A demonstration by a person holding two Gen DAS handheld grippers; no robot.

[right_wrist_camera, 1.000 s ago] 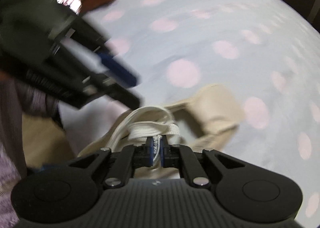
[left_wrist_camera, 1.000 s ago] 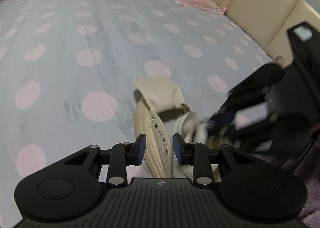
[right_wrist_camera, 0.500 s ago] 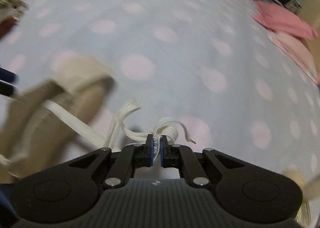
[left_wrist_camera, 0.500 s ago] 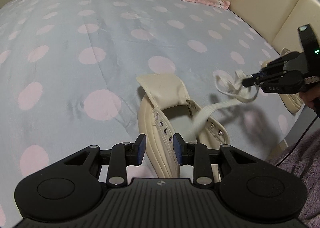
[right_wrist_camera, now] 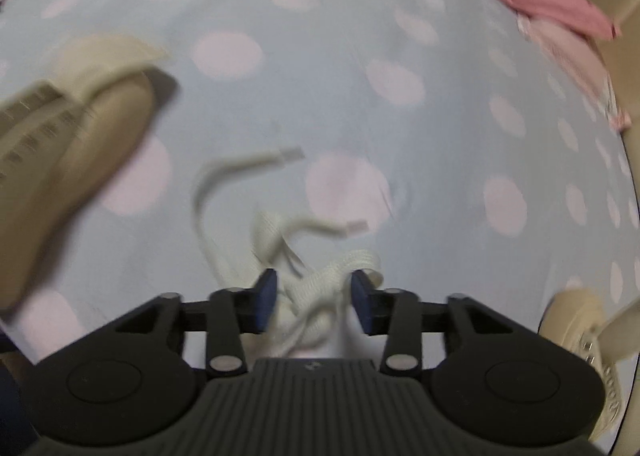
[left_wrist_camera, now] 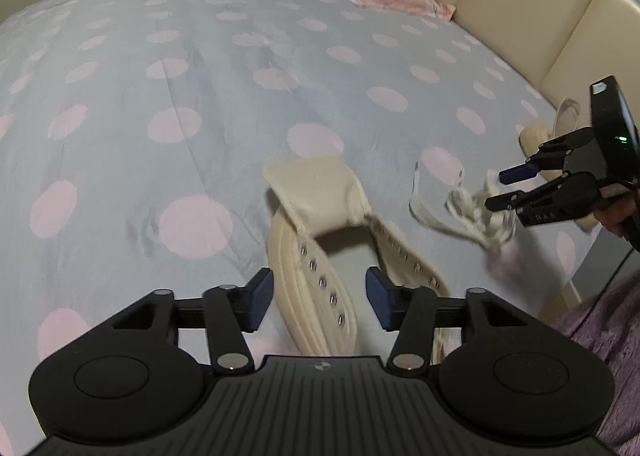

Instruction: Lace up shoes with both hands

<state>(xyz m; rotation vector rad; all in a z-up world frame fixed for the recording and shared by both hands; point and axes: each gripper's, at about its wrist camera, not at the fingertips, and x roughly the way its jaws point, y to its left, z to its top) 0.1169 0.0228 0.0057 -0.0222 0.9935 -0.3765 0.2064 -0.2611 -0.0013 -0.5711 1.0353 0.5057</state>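
Between the spread fingers of the left claw (left_wrist_camera: 319, 298) lies a cream shoe (left_wrist_camera: 340, 252) on the spotted bedspread (left_wrist_camera: 180, 95), its length running away from the camera, tongue flipped up, eyelets empty. Off to its right, a bunched white lace (right_wrist_camera: 308, 284) sits loose inside the open right claw (right_wrist_camera: 314, 302).

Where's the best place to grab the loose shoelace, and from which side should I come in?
Probably take the shoelace by one stiff tip rather than the tangled bundle between the open right gripper fingers. That end lies flat on the bedspread, apart from the loops, pointing away from the cream shoe. Come down from above with the fingers straddling its narrow width.
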